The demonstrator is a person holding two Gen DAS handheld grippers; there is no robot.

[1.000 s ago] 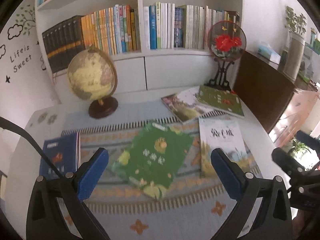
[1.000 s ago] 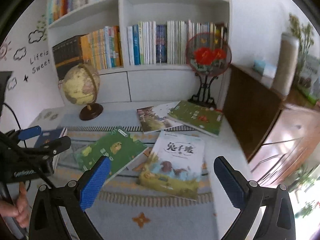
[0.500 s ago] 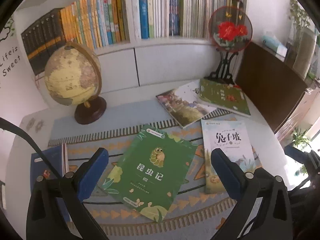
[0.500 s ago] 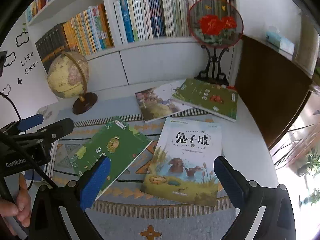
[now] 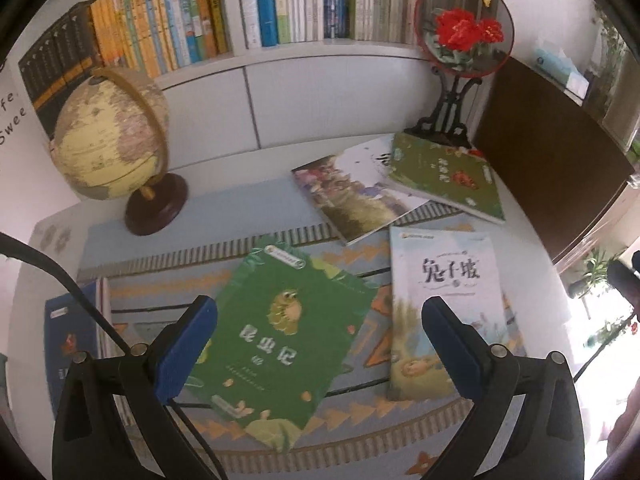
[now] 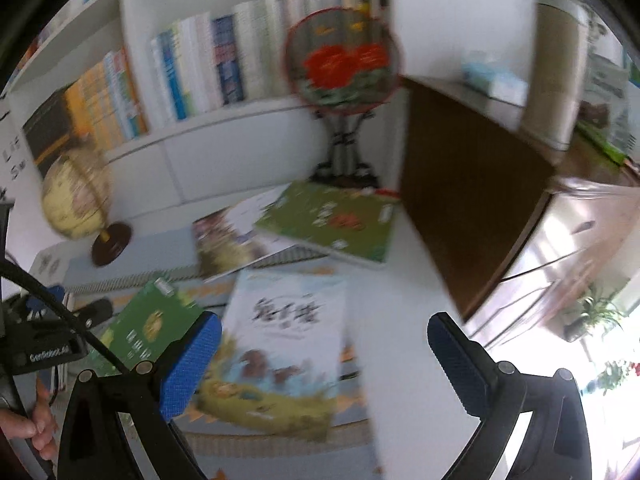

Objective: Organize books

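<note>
over the last second you've brought both tools down and closer to the worktop [image 5: 256, 168]: the green paperback with the frog on its cover [image 5: 280, 340] now lies between the spread, empty fingers of your left tool [image 5: 320, 344], just below it, so a pickup looks near. your right tool [image 6: 324, 360], also released and gripping nothing, hangs tilted over the pale rabbit-hill picture book [image 6: 280, 344]; its view is blurred by motion.

Globe [image 5: 110, 136] behind scattered books [image 5: 280, 328]
</note>
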